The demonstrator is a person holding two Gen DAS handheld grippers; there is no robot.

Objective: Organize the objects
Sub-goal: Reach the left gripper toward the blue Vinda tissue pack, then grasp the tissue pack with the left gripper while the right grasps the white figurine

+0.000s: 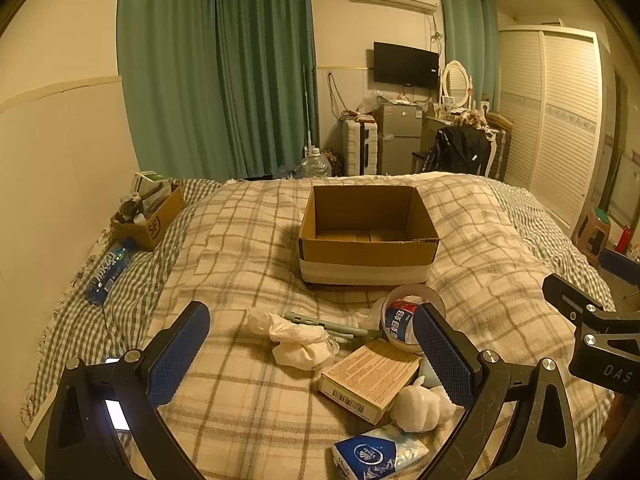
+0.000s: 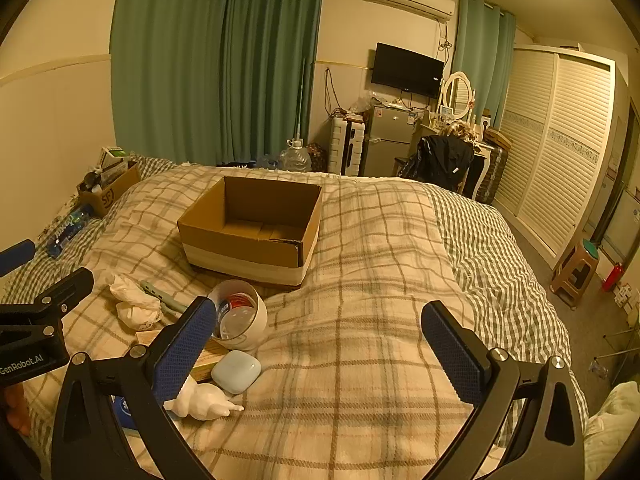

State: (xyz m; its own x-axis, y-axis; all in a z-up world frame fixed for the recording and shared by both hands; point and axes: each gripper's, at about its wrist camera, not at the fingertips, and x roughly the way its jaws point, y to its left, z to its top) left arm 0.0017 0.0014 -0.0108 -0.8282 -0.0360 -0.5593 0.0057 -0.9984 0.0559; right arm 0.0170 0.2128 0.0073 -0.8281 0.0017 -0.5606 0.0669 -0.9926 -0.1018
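Note:
An open, empty cardboard box (image 1: pixel 368 236) stands on the plaid bed; it also shows in the right wrist view (image 2: pixel 250 232). In front of it lie a crumpled white cloth (image 1: pixel 298 340), a grey-green tool (image 1: pixel 324 324), a tape roll (image 1: pixel 404 320), a flat tan carton (image 1: pixel 370 378), a white figurine (image 1: pixel 420 406) and a blue tissue pack (image 1: pixel 380 454). A pale blue case (image 2: pixel 236 371) lies by the tape roll (image 2: pixel 240 316). My left gripper (image 1: pixel 312 354) is open above these items. My right gripper (image 2: pixel 320 354) is open over bare blanket to their right.
A small cardboard box (image 1: pixel 150 216) full of items and a blue bottle (image 1: pixel 110 270) lie at the bed's left edge by the wall. Past the bed are green curtains, a fridge, a chair and a wardrobe (image 2: pixel 560 152). A stool (image 2: pixel 576 276) stands on the floor at right.

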